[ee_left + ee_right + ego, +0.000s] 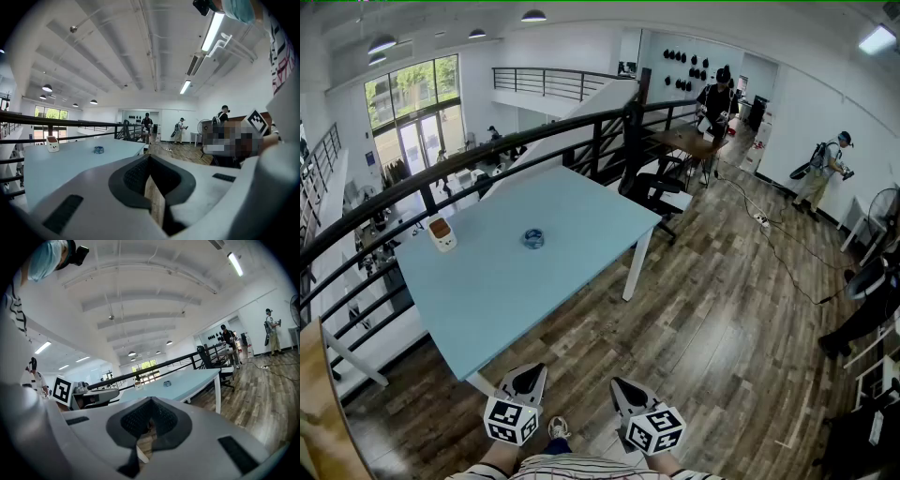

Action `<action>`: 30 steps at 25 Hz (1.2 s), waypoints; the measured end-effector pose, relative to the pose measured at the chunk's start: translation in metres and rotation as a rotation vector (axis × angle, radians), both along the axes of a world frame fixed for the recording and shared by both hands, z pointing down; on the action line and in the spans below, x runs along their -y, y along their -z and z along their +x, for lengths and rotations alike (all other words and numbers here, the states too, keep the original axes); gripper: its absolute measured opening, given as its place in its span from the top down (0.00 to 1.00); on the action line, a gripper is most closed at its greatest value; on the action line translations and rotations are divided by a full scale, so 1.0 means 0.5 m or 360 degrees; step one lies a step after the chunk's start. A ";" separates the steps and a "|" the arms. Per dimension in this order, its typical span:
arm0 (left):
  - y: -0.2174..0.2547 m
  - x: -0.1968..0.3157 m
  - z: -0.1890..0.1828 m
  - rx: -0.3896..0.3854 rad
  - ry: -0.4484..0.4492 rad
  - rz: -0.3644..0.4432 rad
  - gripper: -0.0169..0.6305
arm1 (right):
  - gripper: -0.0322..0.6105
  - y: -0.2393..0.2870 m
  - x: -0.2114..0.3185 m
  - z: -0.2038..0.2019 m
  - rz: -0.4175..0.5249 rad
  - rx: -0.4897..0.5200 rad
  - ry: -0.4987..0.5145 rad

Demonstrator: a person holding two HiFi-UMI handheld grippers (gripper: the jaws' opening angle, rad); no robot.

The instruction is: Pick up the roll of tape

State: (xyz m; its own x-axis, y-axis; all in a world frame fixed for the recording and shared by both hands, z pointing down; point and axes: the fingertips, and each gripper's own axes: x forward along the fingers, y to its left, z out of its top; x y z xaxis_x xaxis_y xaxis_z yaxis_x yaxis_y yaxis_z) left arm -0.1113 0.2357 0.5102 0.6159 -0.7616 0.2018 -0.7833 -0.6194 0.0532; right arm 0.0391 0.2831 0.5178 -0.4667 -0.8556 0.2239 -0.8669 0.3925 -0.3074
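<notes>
A small bluish roll of tape lies near the middle of the light blue table; it shows too in the left gripper view as the roll and in the right gripper view as the roll. My left gripper and right gripper are held low at the near end of the table, well short of the roll. Both are shut with nothing between the jaws. The left gripper and right gripper point toward the table.
A small white box with a red top stands at the table's left part. A black railing runs behind the table. An office chair sits at its far end. Several people stand farther off on the wood floor.
</notes>
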 end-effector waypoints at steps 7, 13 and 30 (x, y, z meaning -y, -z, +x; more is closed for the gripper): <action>-0.005 0.094 -0.039 -0.0030 0.0003 -0.0013 0.93 | 0.91 -0.004 0.097 -0.048 -0.0025 0.0090 0.0071; -0.018 0.187 -0.055 -0.0055 -0.0072 -0.0046 0.93 | 0.88 -0.022 0.212 -0.061 -0.0052 0.0086 -0.0034; -0.045 0.465 -0.137 -0.0019 -0.0152 -0.0130 0.75 | 0.61 -0.042 0.474 -0.123 -0.0182 0.0102 -0.0159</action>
